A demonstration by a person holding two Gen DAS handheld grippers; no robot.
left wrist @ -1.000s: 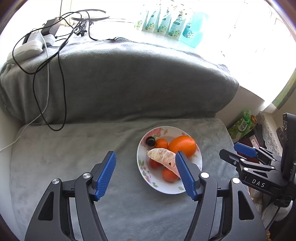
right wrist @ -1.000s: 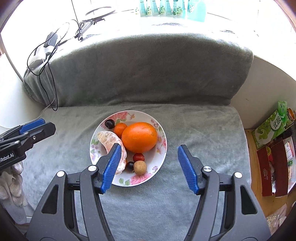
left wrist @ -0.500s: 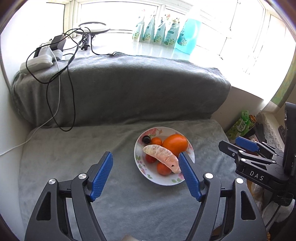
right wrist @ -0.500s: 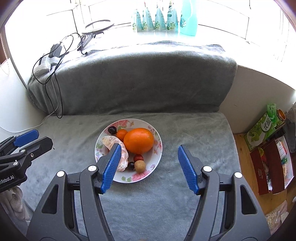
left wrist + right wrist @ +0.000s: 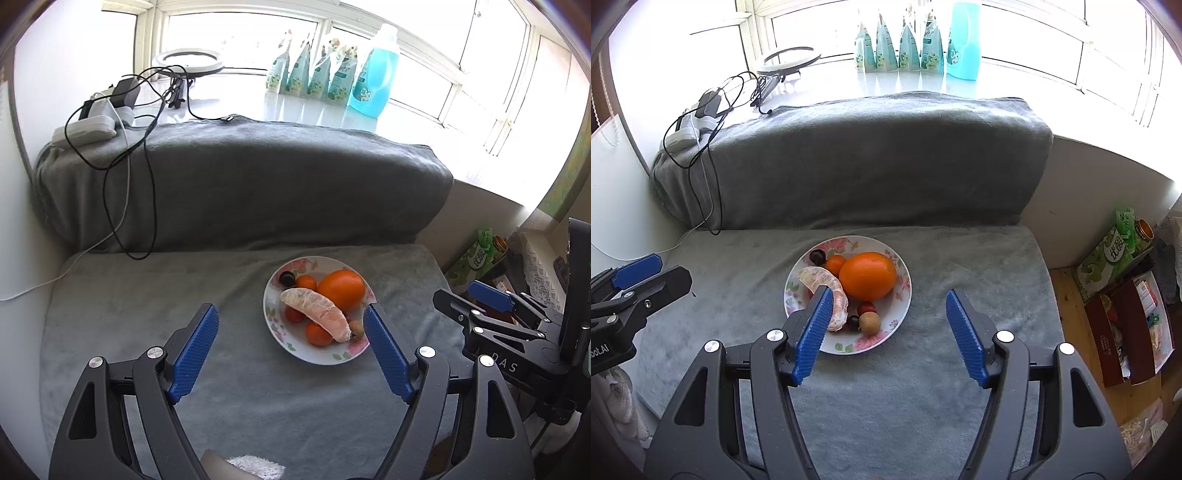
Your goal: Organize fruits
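Both my grippers had pulled back and up, so the floral white ceramic plate looked smaller. My right gripper and left gripper hung with jaws spread, empty. Ahead of the right jaws lay the peeled pale pomelo segment, its long axis slanting left-to-near, beside the big round orange; the right sat nearer.

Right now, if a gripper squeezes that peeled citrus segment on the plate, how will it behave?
The peeled segment looks soft and membrane-thin, so it would likely squash or tear under a firm pinch. Its long curved shape may sag at the ends if lifted from the middle. It leans against the big orange, so pulling it could nudge the small round fruits.
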